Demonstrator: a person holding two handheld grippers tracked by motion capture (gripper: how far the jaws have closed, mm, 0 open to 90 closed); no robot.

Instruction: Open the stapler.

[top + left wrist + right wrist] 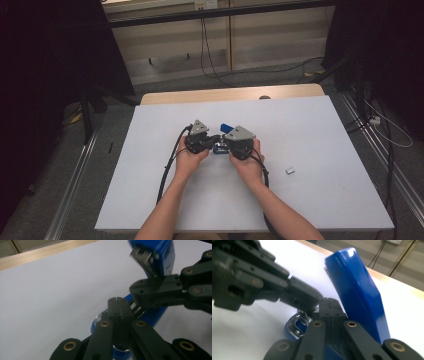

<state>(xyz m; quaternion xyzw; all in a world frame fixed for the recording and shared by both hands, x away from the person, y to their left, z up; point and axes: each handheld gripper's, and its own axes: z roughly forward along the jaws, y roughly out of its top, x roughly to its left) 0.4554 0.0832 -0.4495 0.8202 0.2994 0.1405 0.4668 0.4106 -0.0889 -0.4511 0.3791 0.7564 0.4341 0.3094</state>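
Note:
A blue stapler (pixel 220 148) lies open at the middle of the white table (pixel 325 130), its lid (pixel 226 126) swung up. My left gripper (pixel 212 139) and right gripper (pixel 226 142) meet over its base, tips almost touching. In the left gripper view my left gripper (pixel 117 299) is shut above the blue base (pixel 150 315), and the right gripper (pixel 133 288) reaches in over the metal staple rail (pixel 137 309). In the right gripper view my right gripper (pixel 328 300) is shut beside the raised lid (pixel 357 290). The left gripper (pixel 315 296) sits above the metal rail (pixel 300 320).
A small silvery block (pixel 290 171) lies on the table to the right of the hands. The table's wooden far edge (pixel 230 94) borders a carpeted floor with cables. Dark curtains hang at both sides.

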